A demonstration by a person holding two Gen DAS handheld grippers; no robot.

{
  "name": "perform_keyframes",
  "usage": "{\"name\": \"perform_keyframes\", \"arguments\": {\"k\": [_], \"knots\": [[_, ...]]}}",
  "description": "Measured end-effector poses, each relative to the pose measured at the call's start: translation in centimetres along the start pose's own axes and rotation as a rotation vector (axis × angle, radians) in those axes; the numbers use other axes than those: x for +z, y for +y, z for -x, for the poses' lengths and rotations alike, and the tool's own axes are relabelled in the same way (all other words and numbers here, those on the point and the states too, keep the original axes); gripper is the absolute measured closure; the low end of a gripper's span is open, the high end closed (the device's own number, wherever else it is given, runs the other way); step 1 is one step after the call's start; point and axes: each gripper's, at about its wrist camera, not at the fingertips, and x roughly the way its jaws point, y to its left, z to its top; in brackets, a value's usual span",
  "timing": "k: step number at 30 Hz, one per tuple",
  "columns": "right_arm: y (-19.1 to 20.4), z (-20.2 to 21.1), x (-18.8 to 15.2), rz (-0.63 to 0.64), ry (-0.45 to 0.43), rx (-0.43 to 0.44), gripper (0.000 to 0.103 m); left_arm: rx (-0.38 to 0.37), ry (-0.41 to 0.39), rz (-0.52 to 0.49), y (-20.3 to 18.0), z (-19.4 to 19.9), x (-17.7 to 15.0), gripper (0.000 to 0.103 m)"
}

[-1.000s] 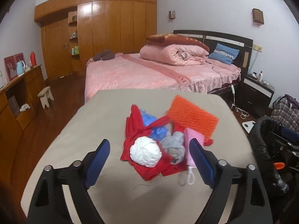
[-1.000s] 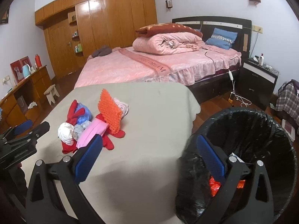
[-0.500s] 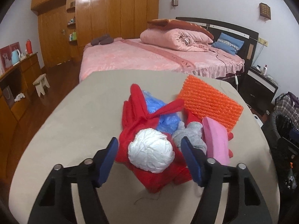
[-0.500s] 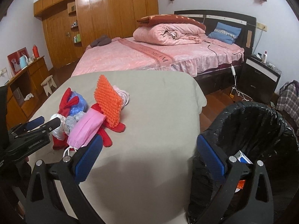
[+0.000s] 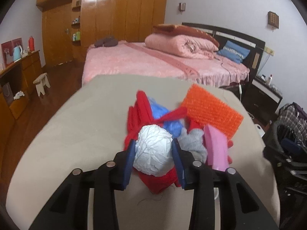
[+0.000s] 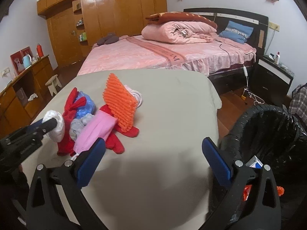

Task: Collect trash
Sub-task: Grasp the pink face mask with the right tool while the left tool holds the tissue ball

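A pile of trash lies on the grey-covered table (image 5: 92, 118): a crumpled white paper ball (image 5: 153, 149), a red glove (image 5: 142, 107), a blue plastic bag (image 5: 163, 115), a grey rag (image 5: 193, 143), a pink face mask (image 5: 215, 147) and an orange bristly pad (image 5: 211, 109). My left gripper (image 5: 153, 153) is shut on the white paper ball (image 6: 55, 126), both blue pads pressing its sides; it also shows in the right wrist view (image 6: 41, 126). My right gripper (image 6: 151, 157) is open and empty over the table's near right part, beside the black-lined trash bin (image 6: 268, 134).
The bin holds some wrappers (image 6: 255, 163) and also shows in the left wrist view (image 5: 284, 140). A pink bed (image 5: 153, 65) stands behind the table, a nightstand (image 6: 274, 74) to its right, a wooden sideboard (image 5: 15, 80) and stool (image 5: 41, 83) at left.
My left gripper moved forward onto the pile and closed on the white paper ball. My right gripper shifted left over the table, staying open.
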Motion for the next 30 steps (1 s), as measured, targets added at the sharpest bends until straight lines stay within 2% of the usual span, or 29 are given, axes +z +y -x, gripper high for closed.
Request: {"name": "perform_keyframes", "arguments": {"k": [16, 18, 22, 25, 27, 28, 29, 30], "knots": [[5.2, -2.1, 1.1, 0.03, -0.001, 0.067, 0.008, 0.082, -0.02, 0.021, 3.5, 1.8, -0.4, 0.065], [5.7, -2.7, 1.1, 0.037, 0.013, 0.072, 0.02, 0.088, -0.021, 0.022, 3.9, 1.9, -0.5, 0.065], [6.5, -4.2, 0.9, 0.048, 0.058, 0.086, 0.026, 0.093, -0.022, 0.032, 4.6, 1.9, -0.5, 0.065], [6.9, -5.2, 0.4, 0.054, 0.107, 0.112, 0.04, 0.092, -0.022, 0.036, 4.8, 1.9, -0.5, 0.065], [6.9, -5.6, 0.2, 0.048, 0.139, 0.149, 0.064, 0.092, -0.023, 0.035, 4.8, 1.9, -0.6, 0.065], [6.8, -5.7, 0.1, 0.049, 0.155, 0.169, 0.071, 0.091, -0.023, 0.033, 4.8, 1.9, -0.5, 0.065], [6.8, -5.6, 0.0, 0.052, 0.164, 0.183, 0.082, 0.09, -0.023, 0.032, 4.6, 1.9, -0.5, 0.065], [6.8, -5.5, 0.0, 0.055, 0.164, 0.189, 0.085, 0.089, -0.024, 0.031, 4.6, 1.9, -0.5, 0.065]]}}
